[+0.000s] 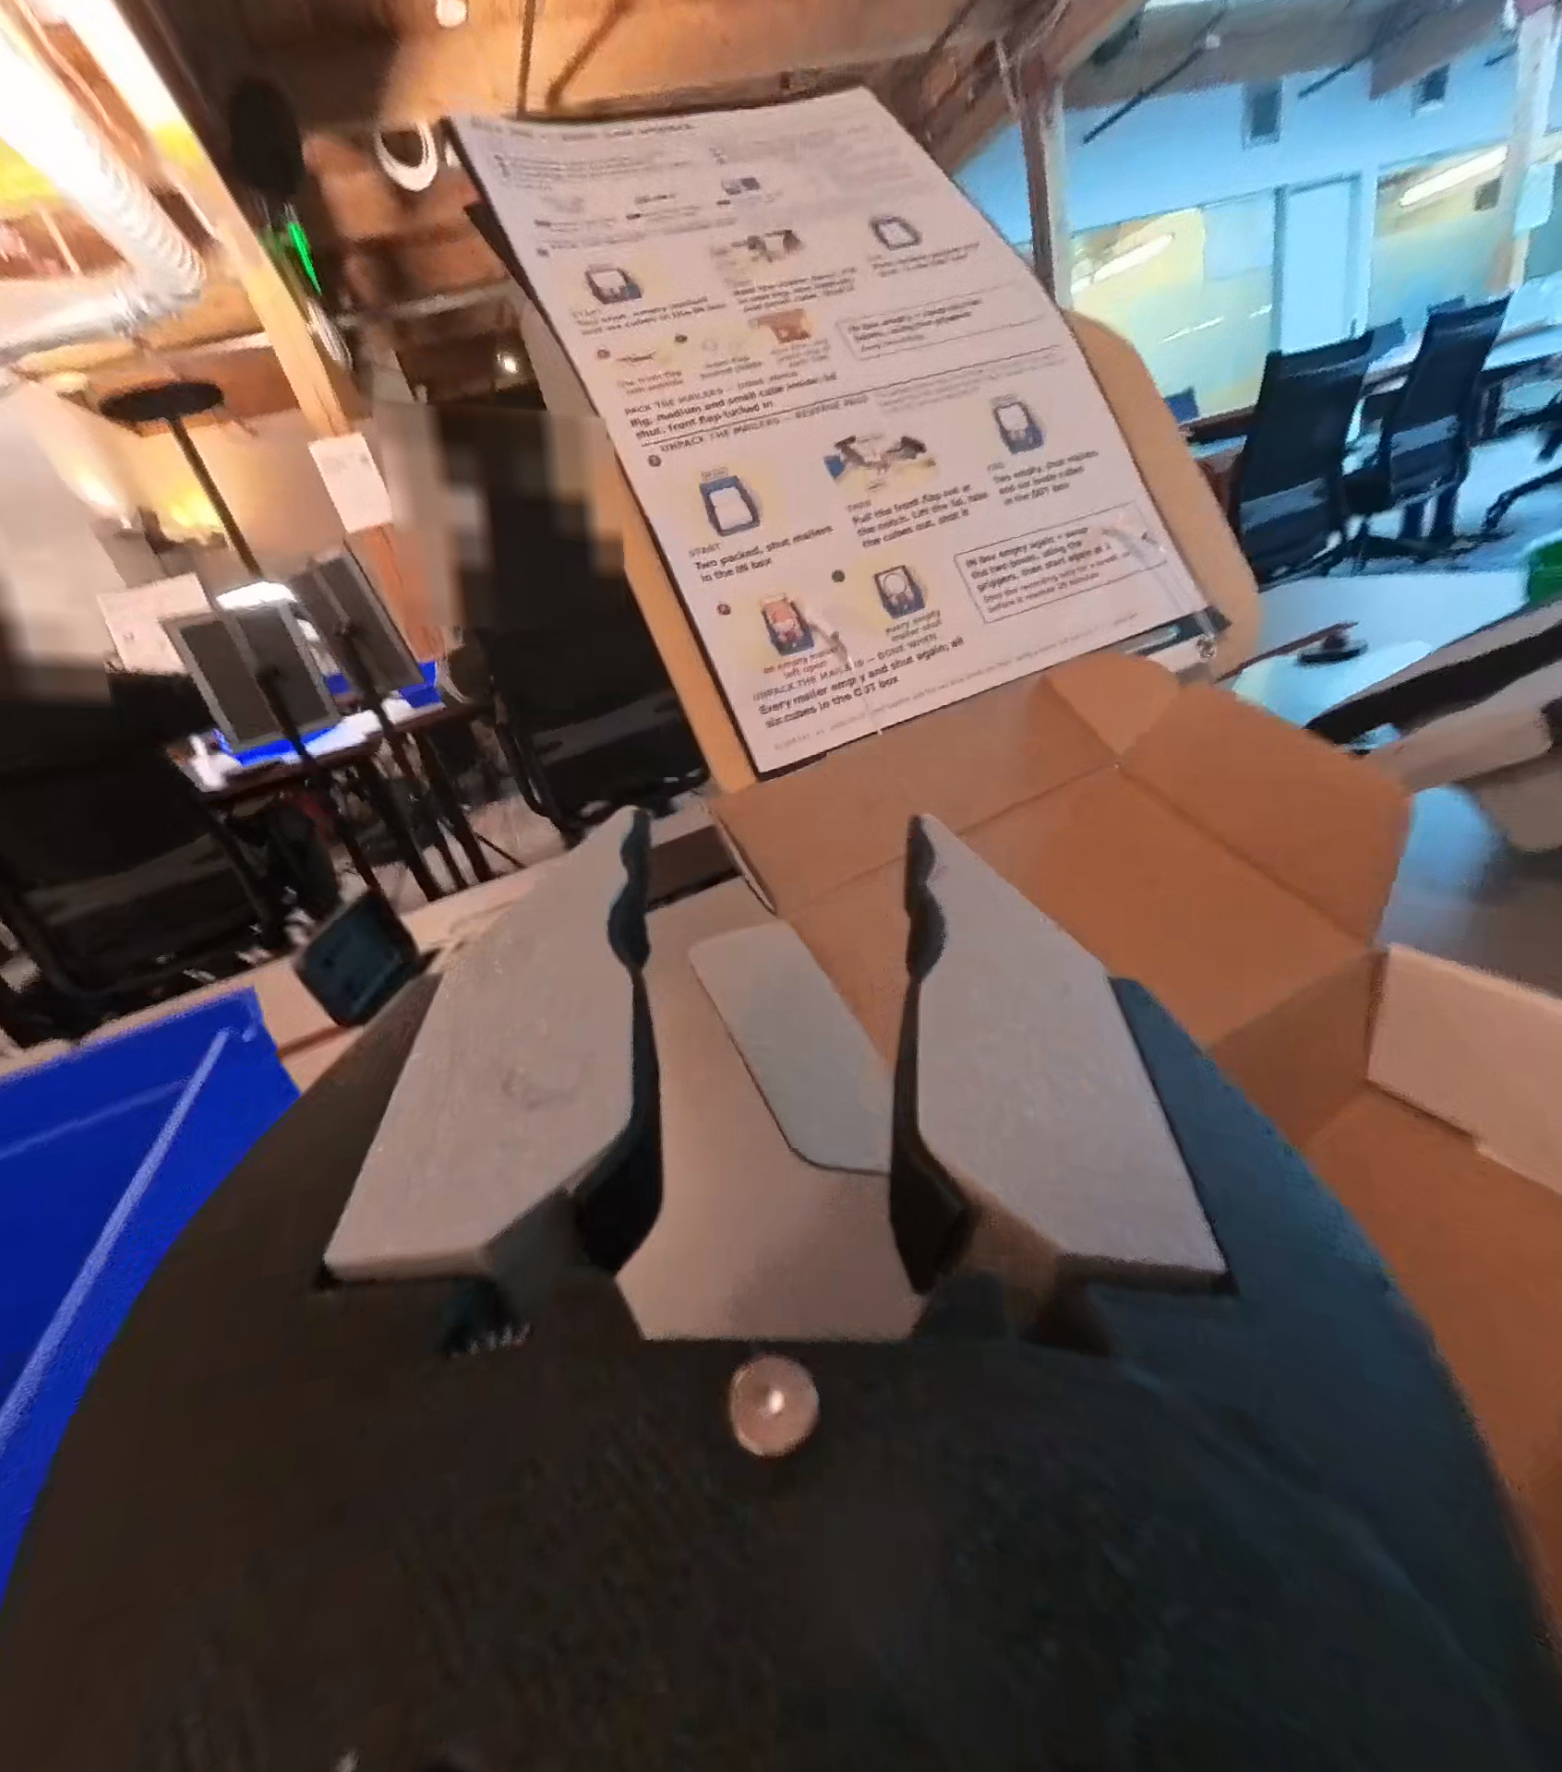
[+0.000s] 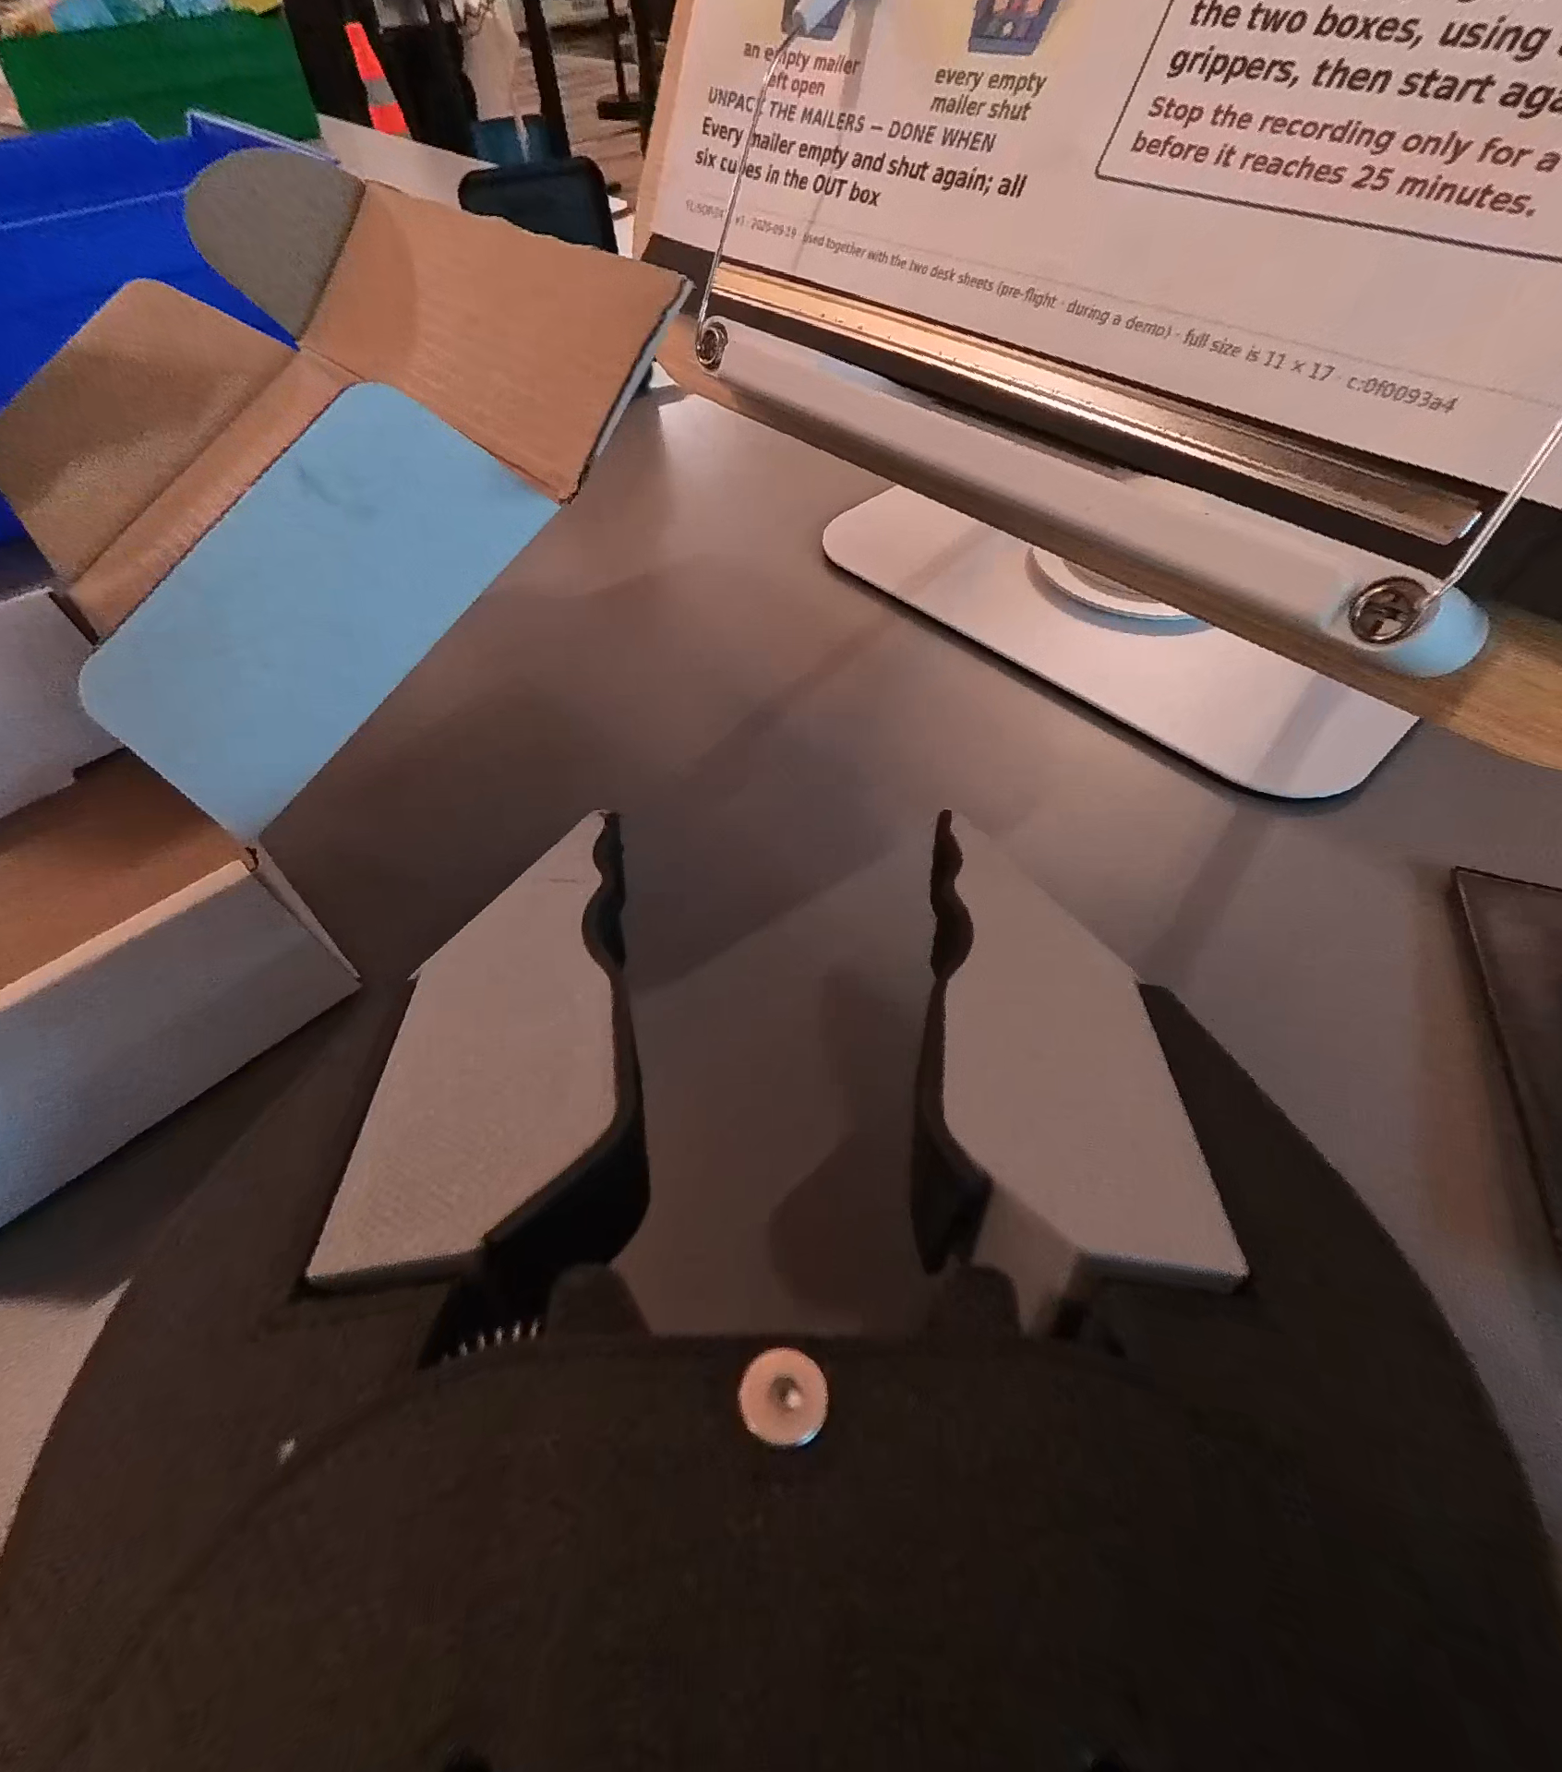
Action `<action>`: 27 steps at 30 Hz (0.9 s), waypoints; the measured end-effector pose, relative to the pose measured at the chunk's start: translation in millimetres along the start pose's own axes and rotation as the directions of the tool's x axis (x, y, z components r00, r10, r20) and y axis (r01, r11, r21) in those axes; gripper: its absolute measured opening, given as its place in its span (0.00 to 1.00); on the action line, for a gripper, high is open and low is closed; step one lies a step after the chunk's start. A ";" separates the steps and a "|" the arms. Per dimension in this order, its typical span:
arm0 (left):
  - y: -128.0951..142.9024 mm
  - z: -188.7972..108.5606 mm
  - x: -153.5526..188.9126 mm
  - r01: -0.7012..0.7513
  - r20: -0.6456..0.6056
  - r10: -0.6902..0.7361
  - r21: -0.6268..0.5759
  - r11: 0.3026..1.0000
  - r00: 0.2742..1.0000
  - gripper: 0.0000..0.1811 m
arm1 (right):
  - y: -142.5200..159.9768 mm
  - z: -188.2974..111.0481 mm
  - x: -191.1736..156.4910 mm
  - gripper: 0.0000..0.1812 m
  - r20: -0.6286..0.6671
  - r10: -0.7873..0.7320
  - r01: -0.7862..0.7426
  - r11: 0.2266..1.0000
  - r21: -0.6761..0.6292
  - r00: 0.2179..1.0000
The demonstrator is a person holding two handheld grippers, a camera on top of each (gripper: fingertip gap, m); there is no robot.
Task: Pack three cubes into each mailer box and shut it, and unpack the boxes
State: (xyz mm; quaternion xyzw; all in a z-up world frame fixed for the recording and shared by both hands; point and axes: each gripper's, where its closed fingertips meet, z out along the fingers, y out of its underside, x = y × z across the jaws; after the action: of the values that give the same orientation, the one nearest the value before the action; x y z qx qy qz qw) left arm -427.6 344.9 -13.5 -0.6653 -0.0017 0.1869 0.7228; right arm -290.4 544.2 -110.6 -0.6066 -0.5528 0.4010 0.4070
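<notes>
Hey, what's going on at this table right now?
A person is working with two handheld grippers around an open mailer box. Its lid stands raised with the flaps spread, and no cubes show in the part of the inside that is visible. The left gripper is open and points at the raised lid, gripping nothing. The right gripper is also open and empty, over the dark table beside the box. A blue bin sits behind the box, and an instruction sheet stands on a stand.

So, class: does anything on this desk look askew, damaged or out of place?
Nothing stands out. The mailer box sits open, its lid raised and flaps unfolded, without visible tears. Both the left gripper and right gripper are open and empty.
</notes>
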 end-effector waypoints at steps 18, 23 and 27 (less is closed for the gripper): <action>-34.0 -143.3 -126.3 0.222 0.170 -0.161 -0.452 0.864 0.972 0.44 | -0.4 -0.9 -2.7 0.33 0.003 -0.014 0.014 1.000 0.006 1.000; -2.3 -168.7 -154.7 0.220 0.232 -0.098 -0.596 0.772 0.968 0.44 | -0.9 -4.1 -5.8 0.32 0.009 -0.003 0.003 1.000 0.018 1.000; 2.5 -172.3 -159.2 0.229 0.229 -0.106 -0.619 0.751 0.968 0.44 | 0.5 -3.4 -7.3 0.31 0.004 -0.016 0.016 1.000 0.008 1.000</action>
State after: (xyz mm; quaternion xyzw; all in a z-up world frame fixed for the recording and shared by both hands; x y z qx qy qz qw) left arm -533.2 136.0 3.5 -0.8491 -0.1902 0.1686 0.4631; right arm -287.6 536.7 -109.7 -0.5998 -0.5567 0.4012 0.4114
